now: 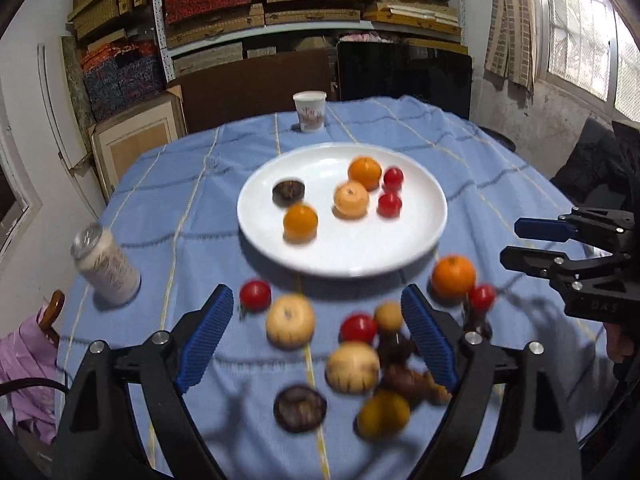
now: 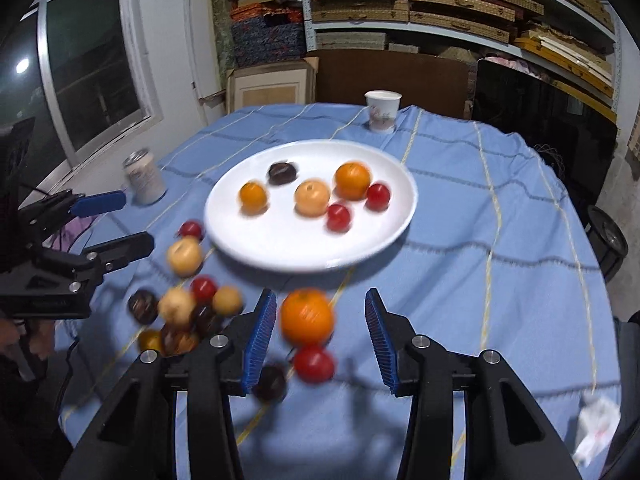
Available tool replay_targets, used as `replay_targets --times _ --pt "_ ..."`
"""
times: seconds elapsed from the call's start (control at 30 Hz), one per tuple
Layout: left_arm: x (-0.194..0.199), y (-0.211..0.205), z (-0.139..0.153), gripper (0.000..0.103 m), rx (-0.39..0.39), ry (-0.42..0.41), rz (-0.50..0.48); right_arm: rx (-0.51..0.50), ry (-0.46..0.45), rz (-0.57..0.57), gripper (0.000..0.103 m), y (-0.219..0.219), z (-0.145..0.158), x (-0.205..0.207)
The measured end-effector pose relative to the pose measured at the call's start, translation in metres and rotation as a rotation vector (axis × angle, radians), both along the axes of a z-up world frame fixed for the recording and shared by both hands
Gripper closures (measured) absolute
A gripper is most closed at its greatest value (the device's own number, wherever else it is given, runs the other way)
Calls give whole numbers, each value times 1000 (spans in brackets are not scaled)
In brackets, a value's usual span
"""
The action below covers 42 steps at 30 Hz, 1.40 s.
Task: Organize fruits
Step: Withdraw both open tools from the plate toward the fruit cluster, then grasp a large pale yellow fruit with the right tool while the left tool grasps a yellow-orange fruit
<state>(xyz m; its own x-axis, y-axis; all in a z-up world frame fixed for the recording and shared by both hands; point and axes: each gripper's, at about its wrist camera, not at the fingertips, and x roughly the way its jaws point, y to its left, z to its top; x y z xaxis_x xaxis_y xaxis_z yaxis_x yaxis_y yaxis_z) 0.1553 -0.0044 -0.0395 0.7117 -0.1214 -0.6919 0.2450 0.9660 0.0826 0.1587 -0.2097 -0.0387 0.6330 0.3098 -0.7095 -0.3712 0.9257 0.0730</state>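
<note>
White plate [image 1: 416, 240] carries 6 fruits; more lie loose on the cloth. Left gripper [image 1: 318, 334] wide open, empty. Right gripper [image 2: 320, 338] partly open, gripping nothing.

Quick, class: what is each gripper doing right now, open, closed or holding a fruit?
Left gripper: open, holding nothing.
Right gripper: open, holding nothing.

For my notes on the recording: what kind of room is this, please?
Probably a storeroom or back room of a home or shop, used for the recording. Metal shelves hold many stacked flat boxes, cardboard leans on the wall, and a round table with a blue cloth carries the plate of fruit.
</note>
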Motion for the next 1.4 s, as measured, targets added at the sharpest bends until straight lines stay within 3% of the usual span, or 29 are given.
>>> replay_targets --times 0.2,0.33,0.57,0.83,0.9,1.27,1.3,1.37,1.4 --pt "-48 14 -31 19 -41 48 26 1 34 51 56 24 -28 -54" --pt "-62 24 -46 19 -38 58 67 15 33 73 56 39 -35 -68" --pt "-69 33 -60 19 -49 56 104 -20 24 90 57 65 -41 -65" --pt "-71 29 -57 19 -52 20 75 -16 84 84 56 77 -54 -42" --pt "-70 28 -58 19 -51 24 70 -3 94 81 62 77 -57 -40" --pt "-67 6 -58 19 -15 42 28 29 -22 59 62 38 -47 -80" --pt "-64 3 -59 20 -7 47 24 38 -16 50 62 34 -48 -79" --pt "-58 -2 -63 43 12 58 28 55 -13 39 62 29 -48 -78" --pt "-53 -2 -66 47 14 85 30 58 -14 38 62 28 -48 -78"
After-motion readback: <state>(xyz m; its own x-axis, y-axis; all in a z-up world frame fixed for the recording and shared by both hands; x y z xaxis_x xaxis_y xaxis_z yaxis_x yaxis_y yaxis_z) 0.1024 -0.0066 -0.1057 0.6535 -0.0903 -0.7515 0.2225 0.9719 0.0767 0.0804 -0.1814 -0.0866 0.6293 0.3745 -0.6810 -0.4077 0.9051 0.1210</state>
